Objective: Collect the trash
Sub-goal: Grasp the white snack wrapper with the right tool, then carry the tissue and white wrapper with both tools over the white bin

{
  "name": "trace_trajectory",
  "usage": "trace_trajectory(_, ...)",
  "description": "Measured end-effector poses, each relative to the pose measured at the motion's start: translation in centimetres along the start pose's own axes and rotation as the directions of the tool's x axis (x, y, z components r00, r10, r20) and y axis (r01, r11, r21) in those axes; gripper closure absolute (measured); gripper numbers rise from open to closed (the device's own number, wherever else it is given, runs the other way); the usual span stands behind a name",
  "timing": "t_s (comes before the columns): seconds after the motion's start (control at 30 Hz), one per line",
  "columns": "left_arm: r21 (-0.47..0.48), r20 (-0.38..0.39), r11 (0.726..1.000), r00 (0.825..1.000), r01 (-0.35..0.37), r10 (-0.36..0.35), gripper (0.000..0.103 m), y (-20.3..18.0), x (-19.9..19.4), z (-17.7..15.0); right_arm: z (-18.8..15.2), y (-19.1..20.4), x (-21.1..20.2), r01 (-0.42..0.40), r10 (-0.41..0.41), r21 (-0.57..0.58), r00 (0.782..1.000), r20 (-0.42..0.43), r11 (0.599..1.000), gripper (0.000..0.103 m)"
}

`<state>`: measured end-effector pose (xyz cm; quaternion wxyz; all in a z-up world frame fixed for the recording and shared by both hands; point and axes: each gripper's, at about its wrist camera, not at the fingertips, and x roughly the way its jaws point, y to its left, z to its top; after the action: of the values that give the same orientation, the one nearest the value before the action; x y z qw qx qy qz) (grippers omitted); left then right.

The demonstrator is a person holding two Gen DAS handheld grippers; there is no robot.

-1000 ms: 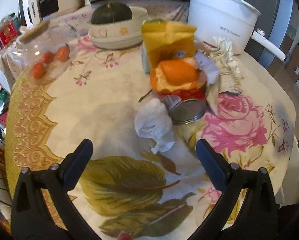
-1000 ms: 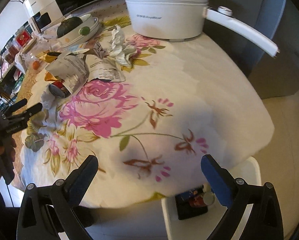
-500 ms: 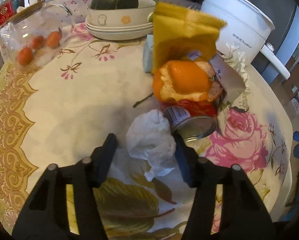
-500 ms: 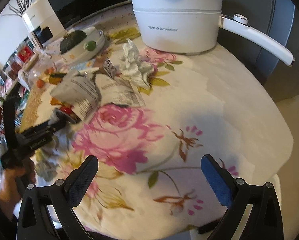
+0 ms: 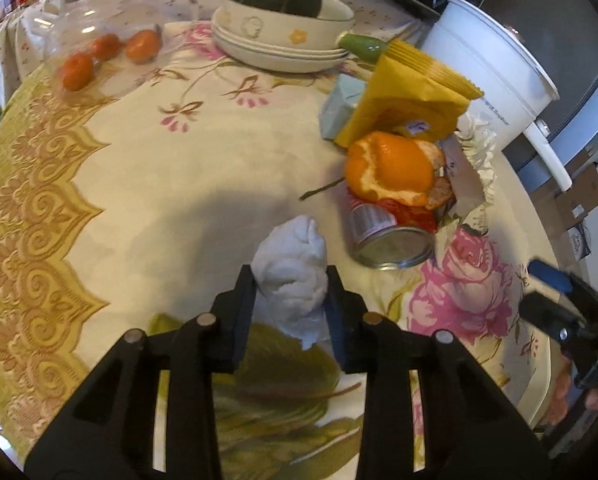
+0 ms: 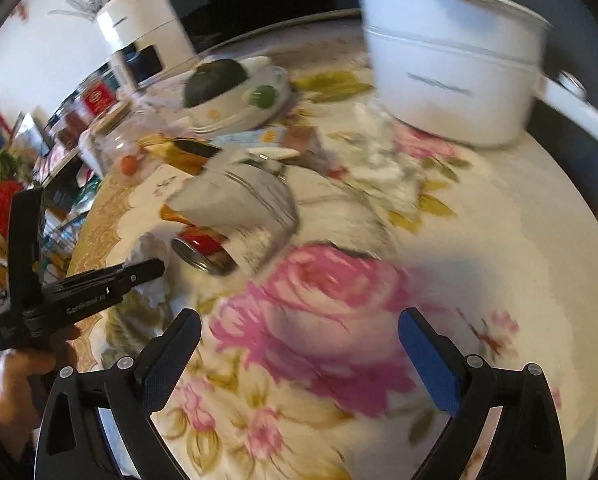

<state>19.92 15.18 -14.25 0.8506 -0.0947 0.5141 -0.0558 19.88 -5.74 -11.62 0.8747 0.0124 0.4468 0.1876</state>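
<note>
My left gripper (image 5: 291,286) is shut on a crumpled white tissue (image 5: 293,268) on the floral tablecloth (image 5: 179,184). Just beyond it lie a tipped tin can (image 5: 387,236), an orange peel (image 5: 391,168), a yellow wrapper (image 5: 411,96) and crumpled paper (image 5: 479,148). My right gripper (image 6: 299,340) is open and empty above the pink rose print. In the right wrist view the left gripper (image 6: 139,272) holds the tissue (image 6: 151,248) at the left, next to the can (image 6: 203,256) and a grey wrapper (image 6: 243,204).
A white pot with a long handle (image 5: 491,60) stands at the back right. A bowl with a dark squash (image 5: 283,12) on stacked plates and a glass jar with small oranges (image 5: 107,48) stand at the back. A white stool (image 5: 531,380) is beside the table.
My left gripper moved forward and closed on the white tissue. My right gripper moved in over the table toward the trash pile and stayed open.
</note>
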Motion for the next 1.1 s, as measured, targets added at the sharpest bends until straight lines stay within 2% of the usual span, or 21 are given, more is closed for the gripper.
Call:
trace_trajectory(0.2,0.007,-0.008,1.0,1.0,0.0,0.0,0.068,0.4,-1.7,-0.1,2.9,1.6,2.1,-0.025,0.029,-0.092,0.999,0.035,0.995,0.003)
trace_trajectory(0.3,0.001,-0.01,1.0,1.0,0.005,-0.005,0.068,0.7,-2.1,0.1,4.2,2.2,3.4,-0.014,0.018,-0.13,0.999,0.031,0.991,0.003)
trace_trajectory(0.37,-0.014,-0.011,1.0,1.0,0.014,-0.014,0.068,1.0,-2.3,0.3,4.9,2.7,4.5,-0.005,0.009,-0.161,1.0,0.02,0.987,0.011)
trace_trajectory(0.5,-0.03,-0.004,0.999,0.999,0.037,-0.037,0.068,1.1,-2.6,0.5,5.7,3.6,6.5,0.007,-0.008,-0.206,1.0,-0.006,0.978,0.018)
trace_trajectory(0.63,-0.02,0.0,0.999,0.999,0.05,-0.05,0.068,0.8,-2.9,0.6,6.0,3.5,7.8,-0.021,0.013,-0.207,0.999,-0.04,0.978,0.038)
trace_trajectory(0.77,-0.027,-0.002,0.998,0.998,0.057,-0.058,0.068,0.4,-2.8,0.6,5.8,3.7,7.5,-0.028,0.021,-0.206,0.999,-0.036,0.978,0.051)
trace_trajectory(1.1,-0.022,0.01,0.995,0.995,0.101,-0.101,0.068,-1.9,-3.9,0.1,3.8,2.4,1.7,-0.013,0.015,-0.215,1.0,0.007,0.977,0.052)
